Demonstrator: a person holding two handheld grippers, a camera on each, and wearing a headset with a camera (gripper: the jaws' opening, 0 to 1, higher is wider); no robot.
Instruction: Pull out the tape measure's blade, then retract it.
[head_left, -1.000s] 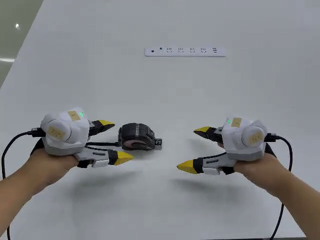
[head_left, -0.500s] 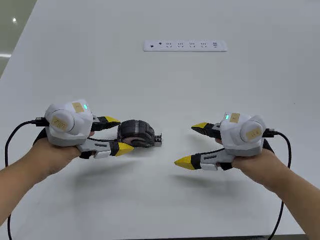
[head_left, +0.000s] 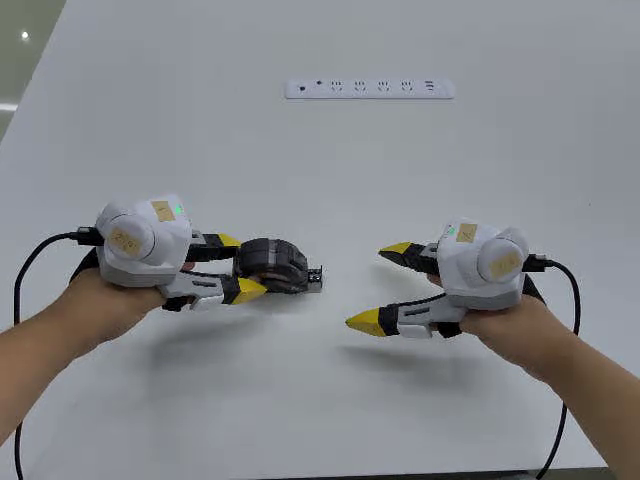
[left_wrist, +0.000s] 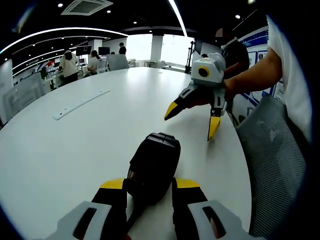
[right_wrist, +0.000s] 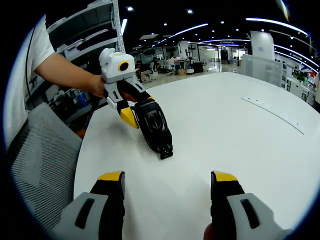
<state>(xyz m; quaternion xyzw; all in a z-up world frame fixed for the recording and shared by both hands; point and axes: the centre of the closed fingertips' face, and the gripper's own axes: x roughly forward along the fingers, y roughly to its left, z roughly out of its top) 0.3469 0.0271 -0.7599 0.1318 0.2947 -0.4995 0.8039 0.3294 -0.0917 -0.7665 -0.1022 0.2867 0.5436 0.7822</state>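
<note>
Two grippers are held over one white table. By the left gripper the rear end of the single black rounded tape measure is clasped, its yellow-tipped jaws drawn in against both sides of the case. The right gripper is kept well apart from it, jaws spread wide with nothing between them. One long white power strip is laid flat at the far side. The tape measure is set on the table between the grippers.
</note>
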